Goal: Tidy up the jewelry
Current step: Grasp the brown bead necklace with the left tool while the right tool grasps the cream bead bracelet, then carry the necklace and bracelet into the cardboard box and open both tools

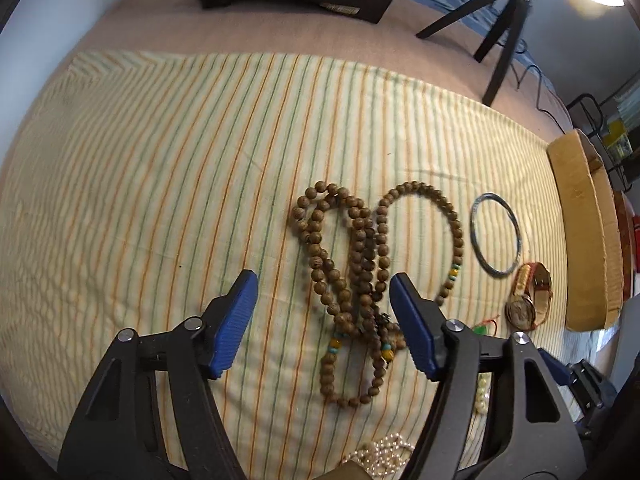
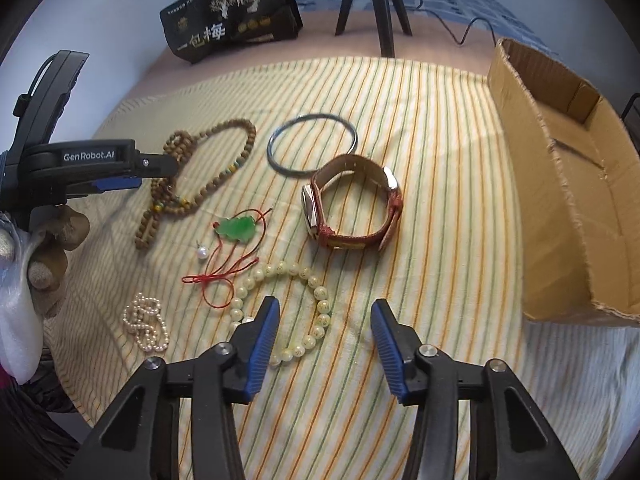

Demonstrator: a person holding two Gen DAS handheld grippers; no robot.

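A long brown wooden bead necklace (image 1: 360, 264) lies looped on the striped cloth (image 1: 160, 160). My left gripper (image 1: 324, 284) hovers over it, open, with part of the strand between the blue pads and neither pad touching it. The right wrist view shows the same gripper (image 2: 160, 172) above the necklace (image 2: 224, 152). My right gripper (image 2: 326, 306) is open over a cream bead bracelet (image 2: 280, 268). The bracelet's right side lies between the jaws, unpressed. Beyond it lie a red-strapped watch (image 2: 352, 204), a metal bangle (image 2: 312, 144) and a green pendant on red cord (image 2: 236, 230).
An open cardboard box (image 2: 568, 200) stands at the right edge of the cloth. A pearl strand (image 2: 146, 322) and a single pearl (image 2: 202, 254) lie at the left. A black bag (image 2: 232, 12) and tripod legs (image 2: 372, 0) stand at the back. A gloved hand (image 2: 52, 240) holds the left gripper.
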